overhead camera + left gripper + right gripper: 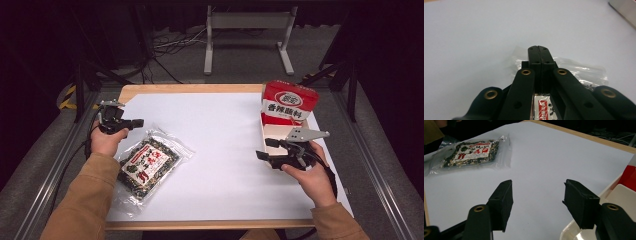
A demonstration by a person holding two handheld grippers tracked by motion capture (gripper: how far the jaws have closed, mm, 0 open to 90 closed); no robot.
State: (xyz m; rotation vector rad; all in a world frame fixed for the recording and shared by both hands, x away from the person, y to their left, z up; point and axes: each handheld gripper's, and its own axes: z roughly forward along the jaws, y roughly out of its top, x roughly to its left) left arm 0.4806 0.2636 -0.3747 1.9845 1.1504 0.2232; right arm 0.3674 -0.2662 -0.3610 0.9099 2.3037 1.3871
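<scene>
One clear snack packet [150,162] is seen lying at the near left below the clenched, empty left gripper [134,123], one red box [289,102] at the far right, the right gripper [263,148] held released.

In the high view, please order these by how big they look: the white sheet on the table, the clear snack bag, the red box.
1. white sheet
2. clear snack bag
3. red box, though it looks close to the bag, so these two are unsure.

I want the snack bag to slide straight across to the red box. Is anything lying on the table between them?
Nothing visible does. The snack bag lies near the left gripper; bare white table stretches to the red box.
</scene>
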